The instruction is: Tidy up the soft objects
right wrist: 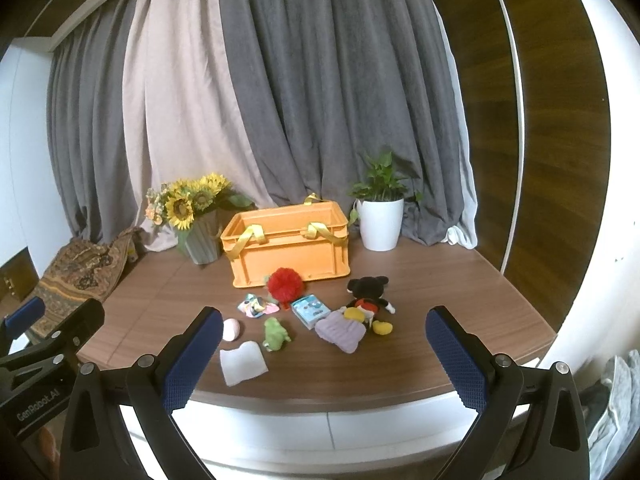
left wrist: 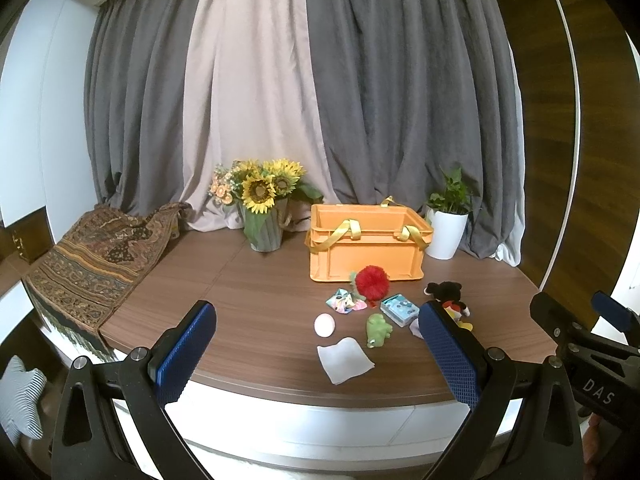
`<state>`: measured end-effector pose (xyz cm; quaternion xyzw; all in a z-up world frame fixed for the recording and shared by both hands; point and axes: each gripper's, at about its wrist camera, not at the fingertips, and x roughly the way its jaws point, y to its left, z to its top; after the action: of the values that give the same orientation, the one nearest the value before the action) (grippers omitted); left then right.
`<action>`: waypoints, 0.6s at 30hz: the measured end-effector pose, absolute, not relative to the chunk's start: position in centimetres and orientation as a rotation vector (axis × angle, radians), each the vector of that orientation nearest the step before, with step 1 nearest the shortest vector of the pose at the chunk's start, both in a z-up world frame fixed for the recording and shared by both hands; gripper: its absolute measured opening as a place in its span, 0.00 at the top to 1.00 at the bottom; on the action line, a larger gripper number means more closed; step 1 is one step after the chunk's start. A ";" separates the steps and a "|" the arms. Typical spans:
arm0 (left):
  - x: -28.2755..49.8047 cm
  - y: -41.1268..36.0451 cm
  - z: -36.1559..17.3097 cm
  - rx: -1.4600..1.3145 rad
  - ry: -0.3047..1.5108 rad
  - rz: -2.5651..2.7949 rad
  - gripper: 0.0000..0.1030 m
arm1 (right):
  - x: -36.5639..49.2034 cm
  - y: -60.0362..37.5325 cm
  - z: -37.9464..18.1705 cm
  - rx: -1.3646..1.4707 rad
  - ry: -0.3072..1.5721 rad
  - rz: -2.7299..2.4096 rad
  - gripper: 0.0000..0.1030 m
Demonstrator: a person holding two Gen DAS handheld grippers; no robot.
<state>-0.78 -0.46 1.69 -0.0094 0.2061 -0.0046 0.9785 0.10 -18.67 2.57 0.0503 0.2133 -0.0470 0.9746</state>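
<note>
An orange crate (left wrist: pixel 366 248) (right wrist: pixel 290 246) with yellow handles stands on the wooden table. In front of it lie a red fluffy ball (left wrist: pixel 372 281) (right wrist: pixel 285 283), a patterned cloth (left wrist: pixel 345 301) (right wrist: pixel 256 305), a blue packet (left wrist: pixel 398 309) (right wrist: pixel 310 310), a green plush (left wrist: pixel 378 330) (right wrist: pixel 275 333), a pale ball (left wrist: pixel 324 325) (right wrist: pixel 231 329), a white cloth (left wrist: pixel 345 360) (right wrist: pixel 243 363), a black mouse plush (left wrist: pixel 450 302) (right wrist: pixel 366 296) and a lilac knit piece (right wrist: pixel 340 332). My left gripper (left wrist: pixel 316 354) and right gripper (right wrist: pixel 324 354) hover open before the table's front edge, holding nothing.
A sunflower vase (left wrist: pixel 264 204) (right wrist: pixel 196 220) stands left of the crate and a white potted plant (left wrist: pixel 446 224) (right wrist: pixel 380 216) right of it. A patterned shawl (left wrist: pixel 96 264) (right wrist: pixel 76 268) drapes the table's left end. Curtains hang behind.
</note>
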 end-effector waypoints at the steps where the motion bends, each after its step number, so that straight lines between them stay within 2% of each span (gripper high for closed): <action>1: -0.7 -0.5 1.7 -0.019 0.415 -0.011 0.00 | 0.1 -18.8 2.7 0.103 0.431 -0.095 0.00; 18: -0.8 -0.7 1.3 -0.017 0.416 -0.014 0.00 | 0.2 -18.9 2.8 0.107 0.435 -0.097 0.00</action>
<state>-0.84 -0.65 1.28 -0.0084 0.2065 -0.0068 0.9784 0.19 -18.95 2.78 0.0529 0.2155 -0.0481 0.9739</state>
